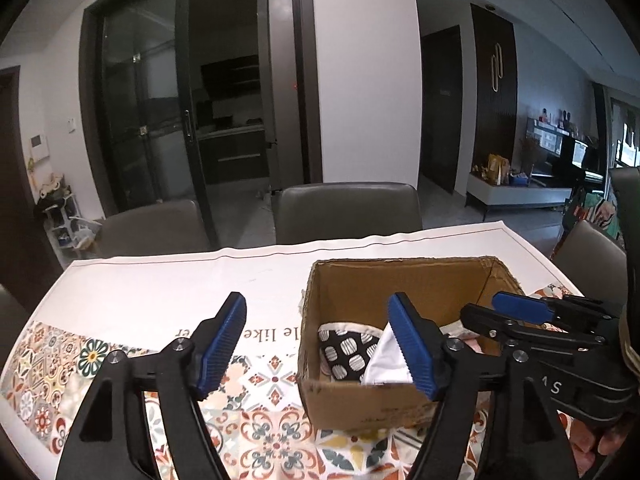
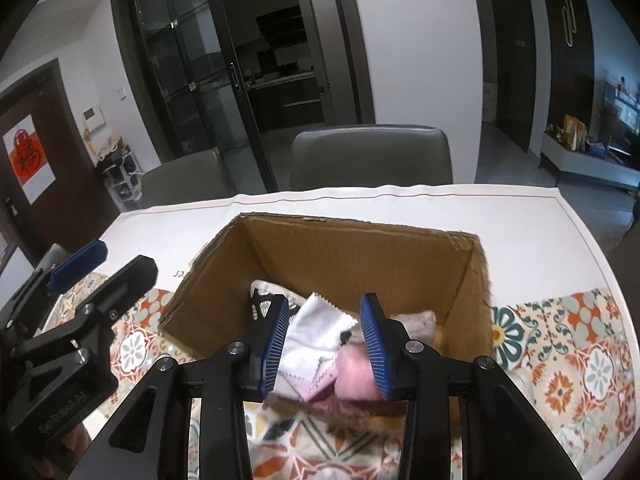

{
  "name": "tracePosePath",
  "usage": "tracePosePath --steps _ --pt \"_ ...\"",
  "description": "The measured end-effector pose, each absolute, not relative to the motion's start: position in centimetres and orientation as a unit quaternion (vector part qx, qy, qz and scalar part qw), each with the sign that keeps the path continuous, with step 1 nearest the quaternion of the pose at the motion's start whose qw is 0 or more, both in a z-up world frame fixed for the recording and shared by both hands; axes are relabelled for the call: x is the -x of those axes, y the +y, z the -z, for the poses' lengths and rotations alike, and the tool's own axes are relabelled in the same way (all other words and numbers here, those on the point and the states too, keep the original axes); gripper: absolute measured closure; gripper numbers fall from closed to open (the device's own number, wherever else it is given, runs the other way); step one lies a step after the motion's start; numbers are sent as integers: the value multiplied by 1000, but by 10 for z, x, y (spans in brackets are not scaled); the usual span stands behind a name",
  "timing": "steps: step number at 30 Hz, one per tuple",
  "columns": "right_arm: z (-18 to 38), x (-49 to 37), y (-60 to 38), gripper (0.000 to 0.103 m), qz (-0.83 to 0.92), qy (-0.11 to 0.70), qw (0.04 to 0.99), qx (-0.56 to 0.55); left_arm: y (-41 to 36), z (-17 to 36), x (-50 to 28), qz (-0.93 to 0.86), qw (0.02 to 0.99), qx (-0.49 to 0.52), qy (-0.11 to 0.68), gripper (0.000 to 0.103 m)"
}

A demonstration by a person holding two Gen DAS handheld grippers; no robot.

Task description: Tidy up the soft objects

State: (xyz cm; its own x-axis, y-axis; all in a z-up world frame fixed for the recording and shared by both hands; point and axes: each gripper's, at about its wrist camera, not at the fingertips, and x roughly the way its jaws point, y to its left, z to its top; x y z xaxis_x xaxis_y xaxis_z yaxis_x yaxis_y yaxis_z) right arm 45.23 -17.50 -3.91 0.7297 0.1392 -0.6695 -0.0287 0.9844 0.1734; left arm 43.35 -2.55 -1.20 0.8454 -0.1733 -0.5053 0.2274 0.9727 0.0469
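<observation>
An open cardboard box (image 1: 396,276) (image 2: 360,240) stands on the table and holds soft items: a black-and-white patterned cloth (image 1: 346,350), a white cloth (image 1: 386,360) (image 2: 316,332), a pink fuzzy item (image 2: 354,372) and a grey one (image 2: 418,324). My left gripper (image 1: 320,348) is open and empty, straddling the box's front left corner; it also shows in the right wrist view (image 2: 104,268). My right gripper (image 2: 324,344) is open above the box's near side, over the white cloth and pink item, holding nothing. It also shows in the left wrist view (image 1: 508,316).
The table carries a tablecloth (image 1: 160,284) with a white middle and patterned tile border. Grey chairs (image 1: 348,212) (image 2: 372,156) stand at the far edge. Another chair (image 1: 588,252) is at the right. Glass doors and a kitchen lie behind.
</observation>
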Motion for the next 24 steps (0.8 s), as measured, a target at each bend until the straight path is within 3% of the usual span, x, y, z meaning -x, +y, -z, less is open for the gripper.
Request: tracePosePath --steps 6,10,24 --pt "22 -409 -169 64 -28 347 934 -78 -14 1 -399 98 962 -48 251 26" --pt "11 -378 -165 55 -16 332 940 -72 -7 -4 -372 98 964 -52 242 23" --pt "-18 -272 -148 46 36 301 951 -53 8 -16 -287 94 967 -63 227 14"
